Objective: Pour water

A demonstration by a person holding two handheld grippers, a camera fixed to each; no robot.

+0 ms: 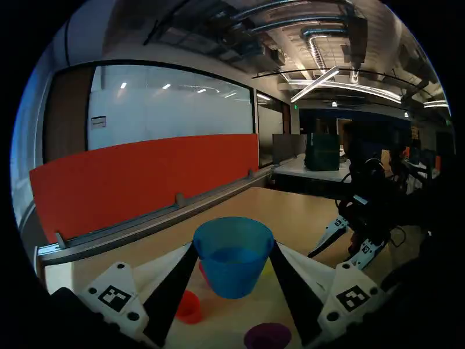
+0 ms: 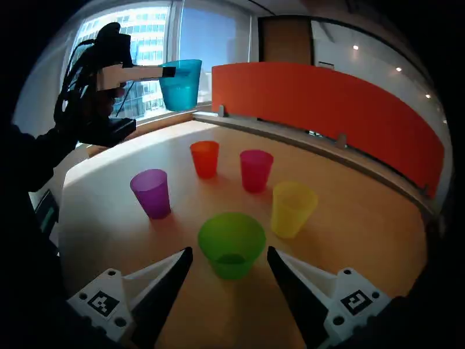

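The left gripper (image 1: 233, 251) is holding a blue cup (image 1: 232, 273) high above the worktop (image 2: 360, 232). Its 2 fingers are spread about a cup's width apart and pressing on the cup's 2 sides. The cup is sitting upright between the fingertips, with water showing in its lower part. Below and beyond those fingers an orange cup (image 1: 189, 306) and a purple cup (image 1: 267, 336) are standing on the worktop. The right gripper (image 2: 229, 253) is hovering low with its fingers wide open around a green cup (image 2: 231, 244), which is standing between the fingertips. A thin gap is showing on each side, so the fingers appear to be gripping nothing. Ahead of those fingertips a yellow cup (image 2: 292, 208) is standing to the right, a pink cup (image 2: 256, 168) and the orange one farther out, and the purple one off to the left. Judging by this, the lift is done and the pour itself is not yet begun, since the blue cup is not tilting. The next move is probably calling for carrying the blue cup over a receiving cup, perhaps the green one, lining the rim up above its mouth, then tipping slowly so the water is not overshooting. The right fingers may need to close on the green cup to steady it.
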